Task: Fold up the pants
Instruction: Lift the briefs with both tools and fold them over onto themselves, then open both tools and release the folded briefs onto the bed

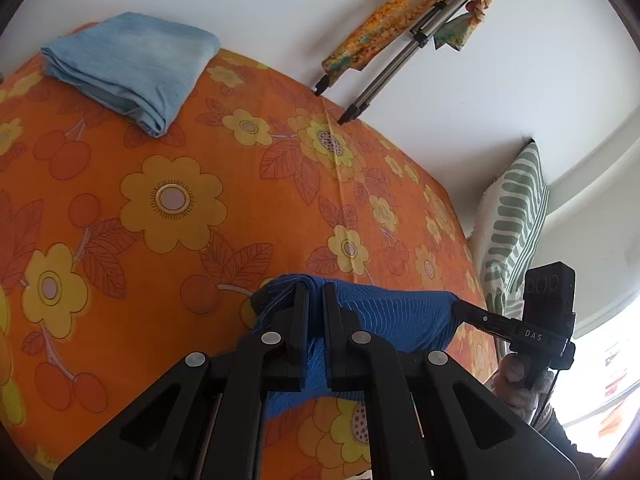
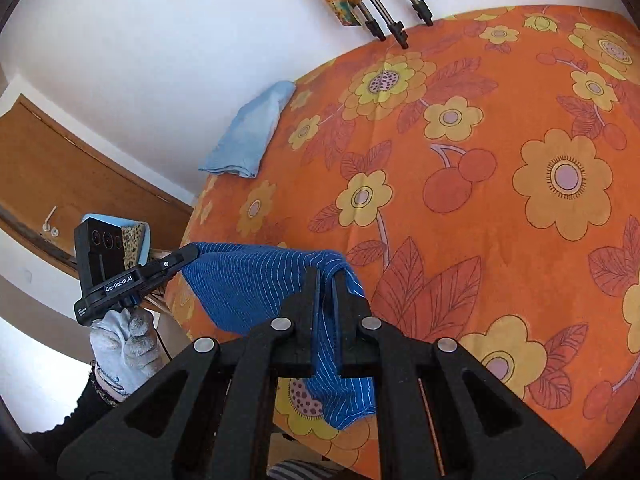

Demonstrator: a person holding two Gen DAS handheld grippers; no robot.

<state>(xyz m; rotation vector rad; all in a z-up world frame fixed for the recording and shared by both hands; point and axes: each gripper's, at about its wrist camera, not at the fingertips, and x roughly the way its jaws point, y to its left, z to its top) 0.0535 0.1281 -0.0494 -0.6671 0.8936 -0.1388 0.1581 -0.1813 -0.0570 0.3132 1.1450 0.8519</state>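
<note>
The pants [image 1: 384,316] are dark blue with thin white stripes. They hang stretched between my two grippers above the near edge of the bed. My left gripper [image 1: 316,292] is shut on one end of the pants. My right gripper [image 2: 329,280] is shut on the other end of the pants [image 2: 256,280], and cloth hangs down between its fingers. In the left wrist view the right gripper [image 1: 464,307] shows at the right, clamped on the cloth. In the right wrist view the left gripper [image 2: 188,256] shows at the left, held by a gloved hand [image 2: 124,348].
The bed has an orange sheet [image 1: 200,200] with yellow flowers. A folded light blue cloth [image 1: 132,64] lies at its far corner. A tripod [image 1: 404,52] draped with patterned cloth leans on the wall. A green striped pillow [image 1: 512,216] stands to the right. A wooden door [image 2: 60,168] is at left.
</note>
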